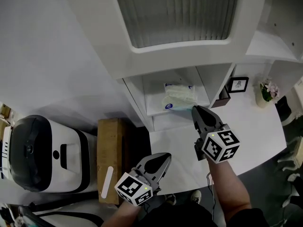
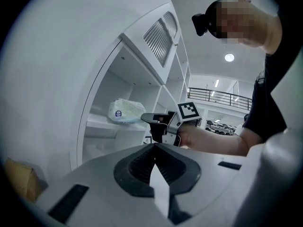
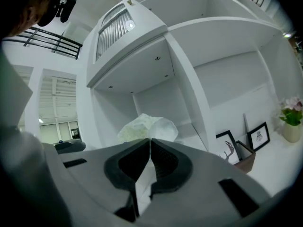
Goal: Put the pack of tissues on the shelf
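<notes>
The pack of tissues (image 1: 179,97), white in crinkled clear wrap, lies in the middle cubby of the white shelf unit (image 1: 156,109). My right gripper (image 1: 194,109) reaches into that cubby; its jaws are shut on the pack's near right corner. In the right gripper view the pack (image 3: 147,126) bulges up just past the closed tips of the right gripper (image 3: 150,141). The left gripper view shows the pack (image 2: 124,111) resting on the shelf board with the right gripper (image 2: 144,118) at its end. My left gripper (image 1: 164,157) hangs low, shut and empty, well back from the shelf.
A framed picture (image 1: 239,84) and a small flower vase (image 1: 267,92) stand on the white counter (image 1: 255,126) to the right. A cardboard box (image 1: 110,155) and a white-and-black machine (image 1: 42,152) sit on the floor at left. A vented cabinet (image 1: 175,13) overhangs the cubby.
</notes>
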Action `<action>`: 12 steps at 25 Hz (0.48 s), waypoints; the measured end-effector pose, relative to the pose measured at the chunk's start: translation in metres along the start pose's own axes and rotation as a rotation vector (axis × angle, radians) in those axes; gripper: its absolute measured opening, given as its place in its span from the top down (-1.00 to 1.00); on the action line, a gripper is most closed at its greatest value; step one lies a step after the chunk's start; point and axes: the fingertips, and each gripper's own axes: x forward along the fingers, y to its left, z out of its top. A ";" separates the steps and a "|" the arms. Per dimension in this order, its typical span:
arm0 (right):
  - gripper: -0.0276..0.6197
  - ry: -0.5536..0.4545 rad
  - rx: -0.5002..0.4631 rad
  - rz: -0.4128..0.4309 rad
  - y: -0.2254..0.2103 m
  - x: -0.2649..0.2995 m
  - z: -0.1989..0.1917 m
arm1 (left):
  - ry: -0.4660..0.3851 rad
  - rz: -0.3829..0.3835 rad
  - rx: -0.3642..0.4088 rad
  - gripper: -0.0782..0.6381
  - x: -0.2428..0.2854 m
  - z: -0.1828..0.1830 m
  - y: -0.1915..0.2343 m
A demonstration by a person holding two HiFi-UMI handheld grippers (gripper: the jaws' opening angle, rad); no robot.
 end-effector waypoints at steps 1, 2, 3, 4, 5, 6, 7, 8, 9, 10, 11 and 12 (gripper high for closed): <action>0.88 0.001 -0.001 -0.004 -0.001 0.003 0.000 | 0.002 0.002 -0.004 0.77 0.000 -0.001 0.002; 0.88 0.004 -0.003 -0.007 -0.003 0.006 0.000 | 0.003 0.004 -0.008 0.77 -0.001 -0.002 0.004; 0.88 0.006 -0.006 -0.010 -0.004 0.010 0.000 | 0.004 0.006 -0.013 0.77 -0.001 -0.004 0.006; 0.88 0.010 -0.010 -0.013 -0.005 0.013 0.000 | 0.005 0.008 -0.016 0.77 -0.002 -0.005 0.008; 0.88 0.013 -0.014 -0.016 -0.005 0.016 -0.001 | 0.005 0.010 -0.019 0.77 -0.002 -0.005 0.009; 0.88 0.016 -0.020 -0.019 -0.006 0.020 -0.001 | 0.005 0.012 -0.022 0.77 -0.002 -0.006 0.011; 0.88 0.020 -0.026 -0.023 -0.007 0.023 -0.001 | 0.005 0.014 -0.024 0.77 -0.003 -0.006 0.012; 0.88 0.024 -0.033 -0.027 -0.008 0.026 -0.001 | 0.005 0.016 -0.026 0.77 -0.003 -0.007 0.014; 0.88 0.028 -0.039 -0.031 -0.008 0.029 -0.001 | 0.005 0.018 -0.028 0.77 -0.003 -0.007 0.015; 0.88 0.034 -0.043 -0.034 -0.009 0.032 -0.002 | 0.005 0.019 -0.030 0.77 -0.003 -0.007 0.017; 0.88 0.040 -0.045 -0.038 -0.010 0.035 -0.002 | 0.006 0.019 -0.031 0.77 -0.003 -0.007 0.018; 0.88 0.046 -0.046 -0.042 -0.010 0.037 -0.003 | 0.006 0.020 -0.033 0.77 -0.003 -0.007 0.020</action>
